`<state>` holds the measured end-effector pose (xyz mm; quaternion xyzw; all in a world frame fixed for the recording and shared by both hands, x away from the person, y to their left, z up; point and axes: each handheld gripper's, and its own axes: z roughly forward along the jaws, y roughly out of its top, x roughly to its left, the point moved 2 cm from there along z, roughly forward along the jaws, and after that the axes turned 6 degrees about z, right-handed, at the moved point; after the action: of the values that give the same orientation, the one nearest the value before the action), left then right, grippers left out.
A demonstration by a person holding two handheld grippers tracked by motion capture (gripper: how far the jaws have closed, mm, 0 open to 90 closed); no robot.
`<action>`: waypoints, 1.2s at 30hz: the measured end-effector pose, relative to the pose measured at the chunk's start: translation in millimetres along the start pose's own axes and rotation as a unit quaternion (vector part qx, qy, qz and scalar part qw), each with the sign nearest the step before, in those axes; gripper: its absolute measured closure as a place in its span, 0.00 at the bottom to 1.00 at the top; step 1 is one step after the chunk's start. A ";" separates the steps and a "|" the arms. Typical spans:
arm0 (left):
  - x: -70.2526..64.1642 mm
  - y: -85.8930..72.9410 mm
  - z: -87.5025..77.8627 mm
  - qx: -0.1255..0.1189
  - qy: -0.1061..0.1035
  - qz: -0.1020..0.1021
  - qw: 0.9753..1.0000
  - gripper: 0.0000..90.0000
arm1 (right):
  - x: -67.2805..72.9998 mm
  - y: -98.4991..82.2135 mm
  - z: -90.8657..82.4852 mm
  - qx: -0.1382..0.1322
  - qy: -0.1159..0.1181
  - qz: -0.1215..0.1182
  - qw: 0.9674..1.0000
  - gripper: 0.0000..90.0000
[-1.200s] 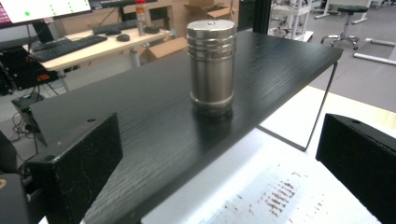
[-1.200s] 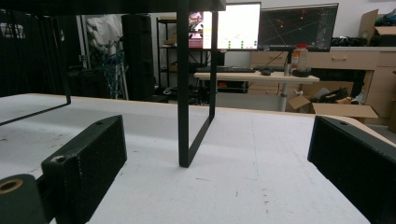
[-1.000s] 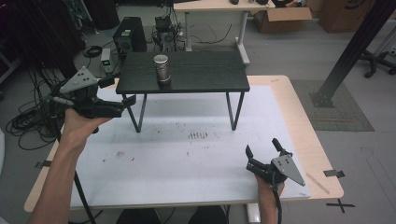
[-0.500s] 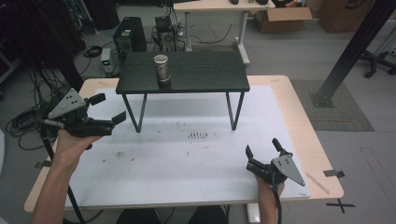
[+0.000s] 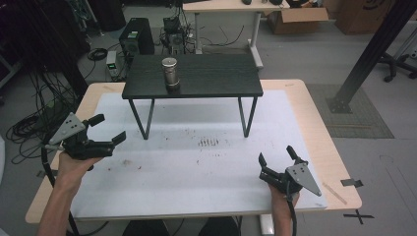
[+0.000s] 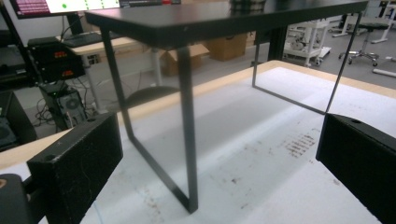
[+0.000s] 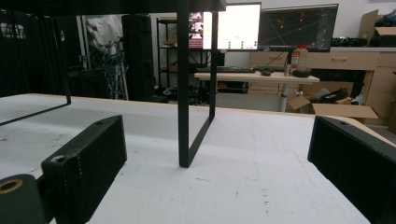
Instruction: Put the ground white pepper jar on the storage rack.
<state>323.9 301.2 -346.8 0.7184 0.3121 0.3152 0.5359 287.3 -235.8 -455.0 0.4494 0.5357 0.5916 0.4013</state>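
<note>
Two grippers were held over a white mat, with a small black table as the landmark between them. The left gripper was seen to the left of the black table, just off its front left leg, with its jaws spread wide and nothing between them. Through the left gripper view that same leg was framed in the gap between the jaws, near but untouched. A metal cup was set upright on the black table's top, toward its left half and well apart from both grippers; its base was glimpsed at the top edge of the left gripper view. The right gripper was held in front of the black table and to the right of its front right leg, low over the mat near the mat's front edge. Its jaws were also parted wide and empty, and a table leg was seen ahead between them.
</note>
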 end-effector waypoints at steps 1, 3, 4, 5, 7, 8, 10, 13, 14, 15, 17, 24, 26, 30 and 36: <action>1.4 -7.8 -2.4 -0.003 0.004 -0.003 1.000 0.01 | 0.0 0.0 0.0 0.000 0.000 0.000 1.000 0.05; 2.3 -16.1 -4.5 -0.006 0.005 -0.007 1.000 0.01 | 0.0 0.0 0.1 0.001 0.000 0.000 1.000 0.05; 2.6 -20.2 -5.4 -0.007 0.007 -0.008 1.000 0.01 | 0.0 0.0 0.1 0.000 0.000 0.000 1.000 0.05; 2.6 -20.2 -5.4 -0.007 0.007 -0.008 1.000 0.01 | 0.0 0.0 0.1 0.000 0.000 0.000 1.000 0.05; 3.5 -32.1 -7.9 -0.007 0.014 -0.009 1.000 0.01 | 0.0 0.0 0.1 0.001 0.000 0.000 1.000 0.05; 3.5 -32.1 -7.9 -0.007 0.014 -0.009 1.000 0.01 | 0.0 0.0 0.2 0.001 0.000 0.000 1.000 0.05; 4.0 -39.2 -9.3 -0.009 0.017 -0.008 1.000 0.01 | 0.1 0.0 0.2 0.001 0.000 0.000 1.000 0.05; 4.0 -49.5 -10.9 -0.009 0.020 -0.007 1.000 0.01 | 0.1 0.0 0.2 0.001 0.000 0.000 1.000 0.05; 3.8 -53.0 -11.4 -0.009 0.022 -0.009 1.000 0.01 | 0.1 0.0 0.2 0.002 0.000 0.000 1.000 0.05; 3.7 -56.6 -11.7 -0.011 0.024 -0.011 1.000 0.01 | 0.1 0.0 0.2 0.002 0.000 0.000 1.000 0.05; 3.3 -63.6 -12.9 -0.013 0.029 -0.015 0.999 0.01 | 0.2 0.0 0.2 0.002 0.000 0.000 1.000 0.05; -0.8 -84.1 -20.0 -0.014 0.055 -0.012 0.998 0.02 | 0.2 0.0 0.3 0.002 0.000 0.000 1.000 0.05; -1.6 -91.1 -23.9 -0.022 0.063 -0.017 0.998 0.02 | 0.2 0.0 0.4 0.002 0.000 0.000 1.000 0.05; -1.6 -97.4 -27.0 -0.031 0.070 -0.021 0.997 0.02 | 0.2 0.0 0.4 0.002 0.000 0.000 1.000 0.05; -1.8 -107.4 -30.8 -0.040 0.091 -0.016 0.995 0.02 | 0.2 0.0 0.3 0.002 0.000 0.000 1.000 0.05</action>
<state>286.6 342.2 -443.8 0.6597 0.3584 0.3826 0.5384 287.5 -235.5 -455.0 0.4502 0.5369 0.5903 0.4007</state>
